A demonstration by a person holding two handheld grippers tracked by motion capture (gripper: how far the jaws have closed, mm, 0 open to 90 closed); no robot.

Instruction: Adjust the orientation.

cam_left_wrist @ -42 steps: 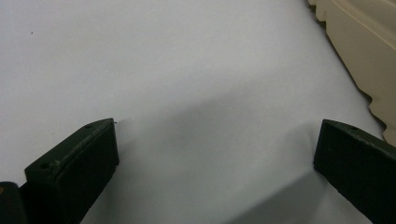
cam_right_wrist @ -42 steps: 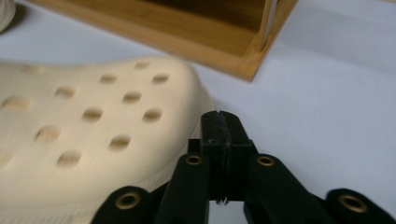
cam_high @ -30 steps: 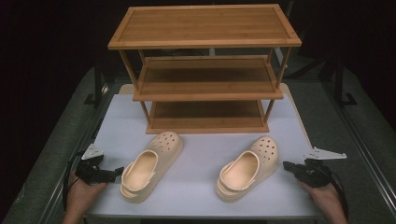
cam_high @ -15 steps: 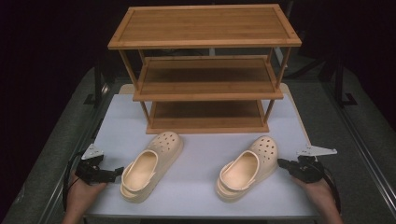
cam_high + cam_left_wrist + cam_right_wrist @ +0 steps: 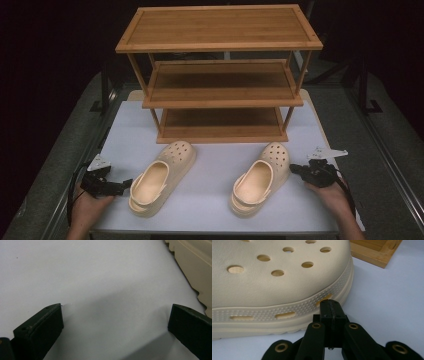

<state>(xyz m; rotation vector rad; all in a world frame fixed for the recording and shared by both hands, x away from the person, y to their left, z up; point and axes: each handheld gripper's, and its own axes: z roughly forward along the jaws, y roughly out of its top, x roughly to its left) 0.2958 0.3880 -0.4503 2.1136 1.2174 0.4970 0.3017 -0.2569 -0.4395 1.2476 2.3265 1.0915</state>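
since a second ago the right gripper (image 5: 296, 169) has crept inward, its jaws pressed together at the toe of the right clog (image 5: 261, 179). left clog (image 5: 161, 176) lies apart on the white table (image 5: 215, 165); beside its heel the left gripper (image 5: 125, 184) is spread wide over bare top. behind stands a bamboo rack (image 5: 220, 75); dark room around.

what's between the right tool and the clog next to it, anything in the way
Nothing visible. The right tool, jaws together, points at the toe side of the right clog with bare white table beneath; in the right gripper view its tip sits right at the clog's sole edge, touching or nearly so.
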